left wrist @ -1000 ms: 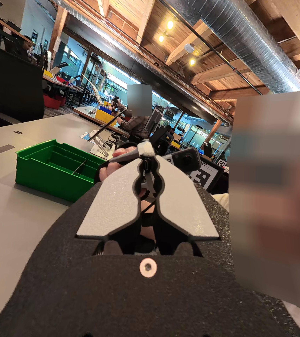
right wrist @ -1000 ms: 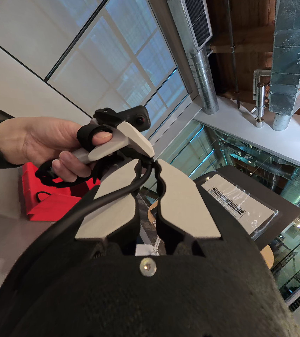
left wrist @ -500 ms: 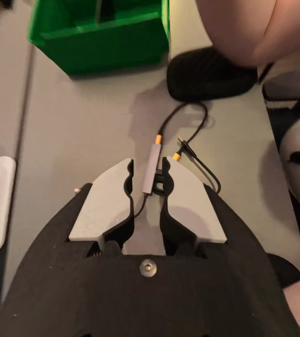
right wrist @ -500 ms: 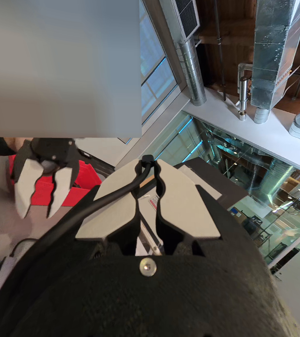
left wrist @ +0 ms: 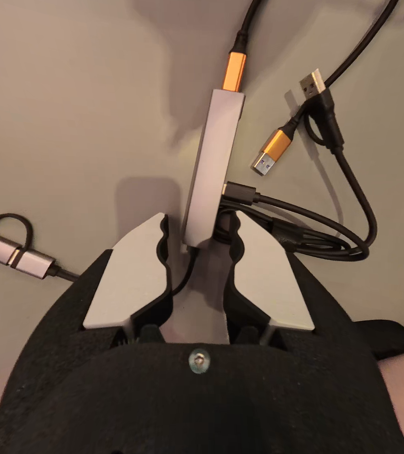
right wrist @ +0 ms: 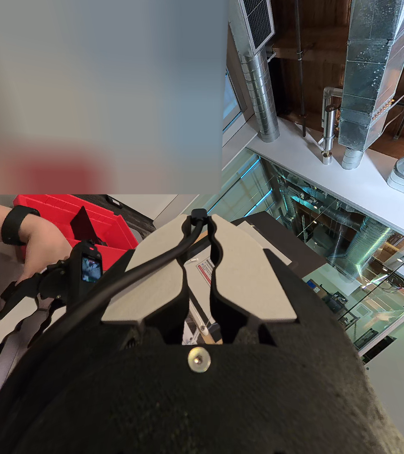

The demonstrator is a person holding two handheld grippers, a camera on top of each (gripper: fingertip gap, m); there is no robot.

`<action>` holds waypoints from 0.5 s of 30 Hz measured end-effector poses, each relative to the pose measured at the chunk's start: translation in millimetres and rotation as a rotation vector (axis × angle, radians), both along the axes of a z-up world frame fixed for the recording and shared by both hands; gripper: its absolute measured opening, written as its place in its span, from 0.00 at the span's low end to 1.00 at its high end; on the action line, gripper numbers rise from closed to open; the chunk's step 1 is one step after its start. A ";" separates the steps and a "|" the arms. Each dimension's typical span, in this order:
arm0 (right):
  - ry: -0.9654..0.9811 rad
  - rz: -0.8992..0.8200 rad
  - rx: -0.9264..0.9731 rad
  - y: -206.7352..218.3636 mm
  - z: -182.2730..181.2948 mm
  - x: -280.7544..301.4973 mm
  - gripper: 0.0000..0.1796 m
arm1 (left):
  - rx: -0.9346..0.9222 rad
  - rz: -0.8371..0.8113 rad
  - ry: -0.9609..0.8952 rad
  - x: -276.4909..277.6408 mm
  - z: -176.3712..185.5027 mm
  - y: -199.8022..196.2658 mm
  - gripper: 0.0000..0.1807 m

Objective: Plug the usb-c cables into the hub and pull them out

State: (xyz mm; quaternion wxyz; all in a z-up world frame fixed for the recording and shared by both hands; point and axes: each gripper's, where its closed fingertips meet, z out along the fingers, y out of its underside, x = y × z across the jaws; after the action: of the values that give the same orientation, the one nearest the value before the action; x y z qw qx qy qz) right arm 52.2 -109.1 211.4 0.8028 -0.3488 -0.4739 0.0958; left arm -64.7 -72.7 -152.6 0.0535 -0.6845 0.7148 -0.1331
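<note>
In the left wrist view a silver hub (left wrist: 210,167) lies on the grey table (left wrist: 73,122). An orange-sleeved plug (left wrist: 234,71) sits in its far end and a black USB-C plug (left wrist: 239,192) meets its right side. My left gripper (left wrist: 201,218) is open, its fingertips on either side of the hub's near end and apart from it. My right gripper (right wrist: 197,221) is shut on a black USB-C cable (right wrist: 147,265) and holds it up in the air, the plug poking out past the tips. The left gripper (right wrist: 14,336) also shows low at the left of the right wrist view.
A loose orange USB-A plug (left wrist: 272,152) and a black USB-A plug (left wrist: 311,83) lie right of the hub, with coiled black cable (left wrist: 319,240). Silver adapters (left wrist: 11,255) lie at the left. A red bin (right wrist: 78,221) stands behind the hand (right wrist: 41,245) holding the left gripper. My hands' fingertips stand some 40 cm from each other. From my left tips it is roughly 4 cm to the silver hub (left wrist: 210,167); from my right, 35 cm.
My left gripper swung down from facing the room to just over the hub and opened wider. My right gripper kept its grip on the cable and shifted only slightly.
</note>
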 end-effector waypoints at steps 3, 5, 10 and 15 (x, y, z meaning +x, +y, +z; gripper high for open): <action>0.003 0.005 0.009 -2.5 1.2 0.8 0.07 | -0.031 0.005 0.019 0.9 -3.1 -2.9 0.23; 0.001 0.009 0.009 -3.1 1.1 0.5 0.07 | -0.050 0.012 0.025 0.7 -3.4 -4.3 0.21; -0.017 0.009 0.002 -0.5 -2.8 -2.9 0.07 | -0.122 0.000 0.038 1.2 -3.2 -11.6 0.13; -0.048 0.004 0.000 2.2 -8.2 -10.4 0.07 | -0.139 0.007 0.023 5.0 -2.9 -11.8 0.15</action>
State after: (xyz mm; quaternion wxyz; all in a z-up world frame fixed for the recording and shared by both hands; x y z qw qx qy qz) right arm 41.9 -106.9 203.2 0.7910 -0.3501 -0.4938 0.0893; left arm -59.7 -84.5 -155.5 -0.0019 -0.6905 0.7021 -0.1742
